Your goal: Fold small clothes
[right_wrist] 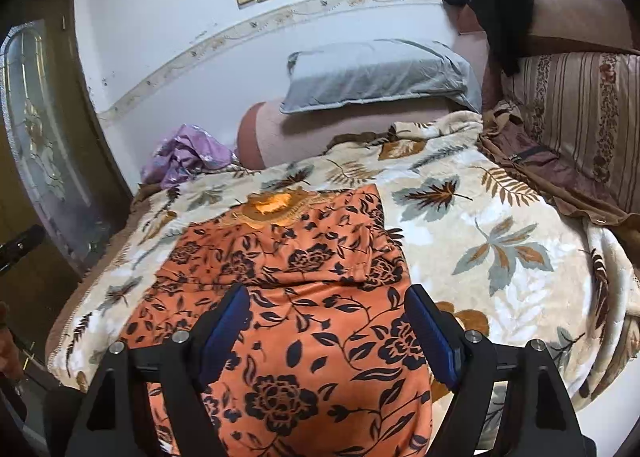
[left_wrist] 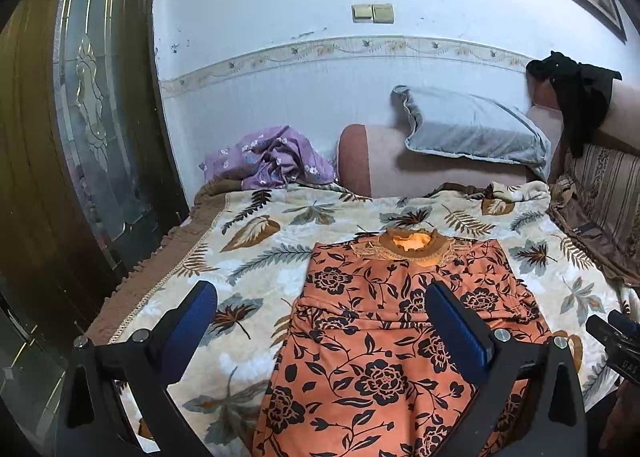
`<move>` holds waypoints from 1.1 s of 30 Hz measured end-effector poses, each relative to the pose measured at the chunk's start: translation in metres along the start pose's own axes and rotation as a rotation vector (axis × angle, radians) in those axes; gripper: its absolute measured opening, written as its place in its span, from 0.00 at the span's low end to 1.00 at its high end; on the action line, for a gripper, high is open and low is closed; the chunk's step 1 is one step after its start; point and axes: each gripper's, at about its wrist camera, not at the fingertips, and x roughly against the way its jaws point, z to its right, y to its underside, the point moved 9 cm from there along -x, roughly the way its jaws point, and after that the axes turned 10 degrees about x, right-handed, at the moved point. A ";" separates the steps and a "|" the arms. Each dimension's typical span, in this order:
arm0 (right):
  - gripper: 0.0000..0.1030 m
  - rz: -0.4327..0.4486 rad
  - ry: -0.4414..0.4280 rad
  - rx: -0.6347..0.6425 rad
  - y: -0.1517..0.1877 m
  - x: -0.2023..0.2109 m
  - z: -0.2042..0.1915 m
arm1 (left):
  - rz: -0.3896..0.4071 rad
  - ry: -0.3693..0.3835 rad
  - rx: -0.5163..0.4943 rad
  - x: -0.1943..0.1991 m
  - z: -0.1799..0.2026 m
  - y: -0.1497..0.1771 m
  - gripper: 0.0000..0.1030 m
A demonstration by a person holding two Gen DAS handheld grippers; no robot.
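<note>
- The left tool [left_wrist: 320, 317] is hovering above the bed with its blue pads [left_wrist: 192, 321] standing wide apart; nothing is lying between them, and the right-hand pad is hanging over the orange garment while the left-hand one is over bare blanket
- The right tool [right_wrist: 326, 321] is likewise gaping, its two blue pads spread with only air between; both are sitting above the lower half of the garment without pressing on it
- The orange floral top [left_wrist: 384, 337] is lying on the leaf-patterned blanket [left_wrist: 256, 233] covering the bed; its brown-trimmed collar [left_wrist: 412, 247] is pointing toward the wall, and its sides are appearing already folded inward, giving a long narrow shape; a crosswise crease is running over the cloth below the chest
- In the left wrist view the garment is sitting right of centre; in the right wrist view it is sitting left of centre, with open blanket on its right
- A crumpled purple floral cloth [left_wrist: 272, 161] is resting at the far left corner of the bed, well apart from the top
- A grey pillow [left_wrist: 472, 129] is leaning on the pink bolster [left_wrist: 400, 173] against the wall; a black garment [left_wrist: 576, 93] is draping over the pink headboard at the right; a striped cushion [right_wrist: 580, 105] is standing below it
</note>
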 end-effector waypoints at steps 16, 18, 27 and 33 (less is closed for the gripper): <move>0.82 0.066 -0.069 0.044 -0.014 0.043 -0.036 | 0.021 -0.015 0.013 0.035 -0.011 -0.001 1.00; 0.83 0.050 -0.083 0.038 -0.011 0.040 -0.036 | 0.004 -0.018 0.006 0.030 -0.016 0.005 1.00; 0.83 -0.074 -0.077 -0.044 0.031 0.008 -0.006 | -0.209 -0.172 0.012 -0.028 -0.093 0.082 1.00; 0.83 -0.148 -0.056 -0.030 0.057 -0.010 0.007 | -0.364 -0.248 -0.035 -0.045 -0.133 0.155 1.00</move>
